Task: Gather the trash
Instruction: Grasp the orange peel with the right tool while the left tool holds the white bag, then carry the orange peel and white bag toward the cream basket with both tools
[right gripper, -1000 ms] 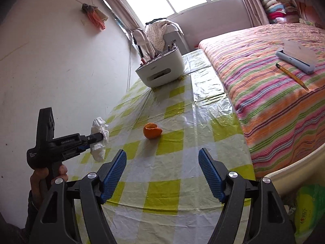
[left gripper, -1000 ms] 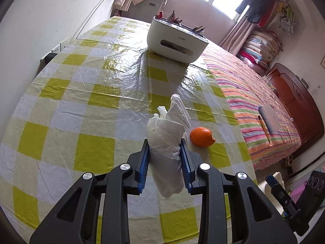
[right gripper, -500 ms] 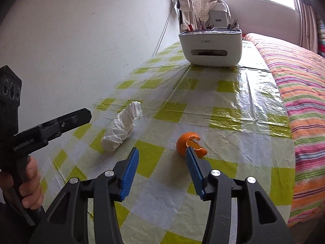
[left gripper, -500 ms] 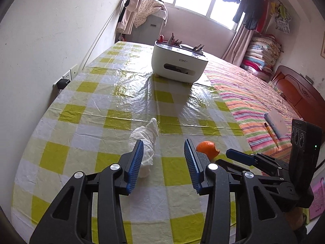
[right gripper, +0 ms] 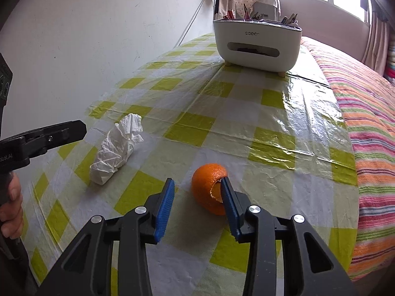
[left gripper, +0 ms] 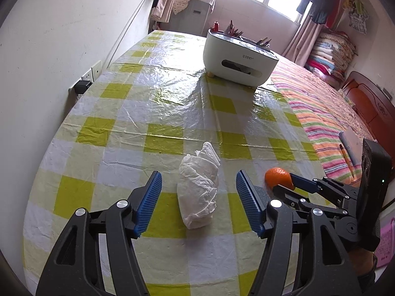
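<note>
A crumpled white tissue [left gripper: 198,192] [right gripper: 116,148] lies on the yellow-checked tablecloth [left gripper: 160,103]. My left gripper [left gripper: 198,174] straddles it with its jaws opening, and neither blue pad touches the tissue. An orange peel cup [right gripper: 206,185] [left gripper: 277,176] sits to the right of the tissue. My right gripper [right gripper: 197,180] is around the peel with its jaws closing. Its right pad meets the peel's torn rim, while the left pad stands a gap away. The left gripper's finger [right gripper: 74,130] shows at the left of the right wrist view.
A white desk organiser [left gripper: 239,61] [right gripper: 256,46] holding pens stands at the table's far end. A striped bed [left gripper: 321,113] runs along the table's right edge, with a notebook [left gripper: 350,143] on it. A wall with a socket [left gripper: 91,76] borders the left side.
The left gripper let go of the tissue, which now lies on the table between widened jaws. The right gripper swung over to the orange peel and its jaws narrowed around it.
</note>
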